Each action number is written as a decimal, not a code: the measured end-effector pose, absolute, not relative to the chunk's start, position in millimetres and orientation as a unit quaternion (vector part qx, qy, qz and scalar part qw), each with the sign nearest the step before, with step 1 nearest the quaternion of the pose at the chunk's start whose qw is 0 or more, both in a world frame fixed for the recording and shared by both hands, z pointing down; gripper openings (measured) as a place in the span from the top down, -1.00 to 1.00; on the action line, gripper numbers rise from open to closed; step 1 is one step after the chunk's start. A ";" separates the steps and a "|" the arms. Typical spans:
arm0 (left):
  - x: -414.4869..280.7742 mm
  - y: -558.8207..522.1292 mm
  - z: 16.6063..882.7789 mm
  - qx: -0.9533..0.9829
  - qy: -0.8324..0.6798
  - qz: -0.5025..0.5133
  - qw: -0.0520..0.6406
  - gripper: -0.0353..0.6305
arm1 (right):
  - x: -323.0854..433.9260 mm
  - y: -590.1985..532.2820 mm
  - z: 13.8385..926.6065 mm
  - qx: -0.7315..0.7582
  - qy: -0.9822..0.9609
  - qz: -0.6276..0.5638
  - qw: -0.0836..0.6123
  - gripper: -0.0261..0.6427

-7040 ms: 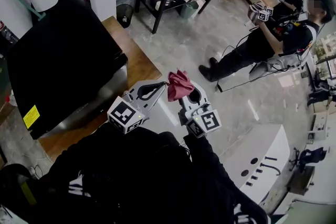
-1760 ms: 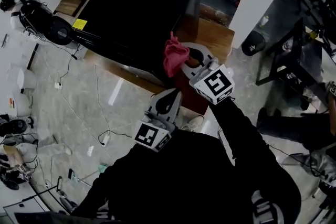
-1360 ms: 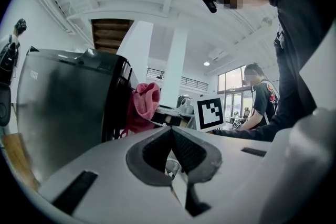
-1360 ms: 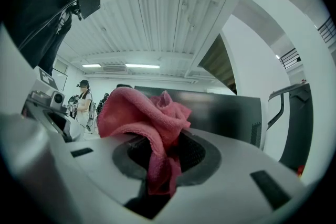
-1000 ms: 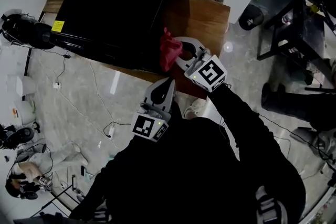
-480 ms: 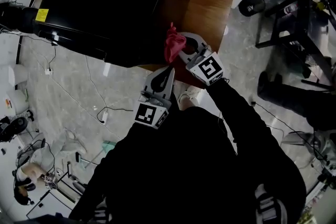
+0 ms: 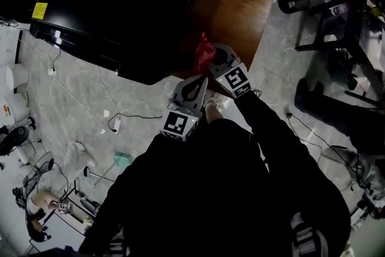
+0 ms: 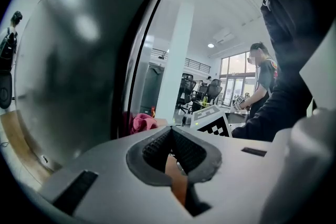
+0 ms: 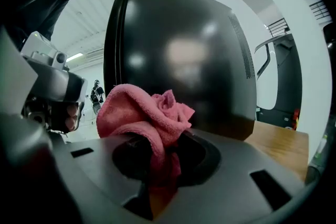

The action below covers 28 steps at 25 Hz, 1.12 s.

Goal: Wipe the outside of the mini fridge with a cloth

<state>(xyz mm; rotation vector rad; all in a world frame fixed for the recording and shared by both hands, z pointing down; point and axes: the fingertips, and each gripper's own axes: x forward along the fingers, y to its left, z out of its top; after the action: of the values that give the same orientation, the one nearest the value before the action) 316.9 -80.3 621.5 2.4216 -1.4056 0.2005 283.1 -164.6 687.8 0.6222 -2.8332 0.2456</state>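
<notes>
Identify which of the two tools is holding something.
The right tool: its jaws clamp the pink cloth by the black mini fridge. The left tool is closed on nothing.

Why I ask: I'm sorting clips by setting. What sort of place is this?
Likely an open office or lab, not a home: office chairs stand by big windows, cables trail over the stone floor, and the fridge sits on a wooden stand.

Head view dark, fisheye-warped edges; soft glare on mini fridge (image 9: 178, 55).
</notes>
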 end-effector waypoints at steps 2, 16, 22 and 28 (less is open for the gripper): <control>314.7 -79.0 629.8 0.851 -0.489 0.080 0.171 0.88 | 278.7 -161.4 702.0 0.211 -0.964 0.088 0.135 0.66; 309.9 -82.8 647.6 0.844 -0.496 0.090 0.183 0.88 | 273.6 -162.3 762.1 0.201 -0.947 0.108 0.227 0.66; 309.7 -82.1 637.6 0.845 -0.496 0.089 0.179 0.88 | 279.5 -165.0 779.4 0.216 -0.929 0.107 0.281 0.66; 306.8 -70.3 615.0 0.850 -0.488 0.092 0.175 0.88 | 286.5 -166.4 782.4 0.225 -0.920 0.107 0.304 0.65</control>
<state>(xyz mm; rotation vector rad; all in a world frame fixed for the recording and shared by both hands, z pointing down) 306.8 -70.3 615.0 2.4078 -1.3834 0.2593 286.5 -166.4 782.4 0.5957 -2.4367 0.2823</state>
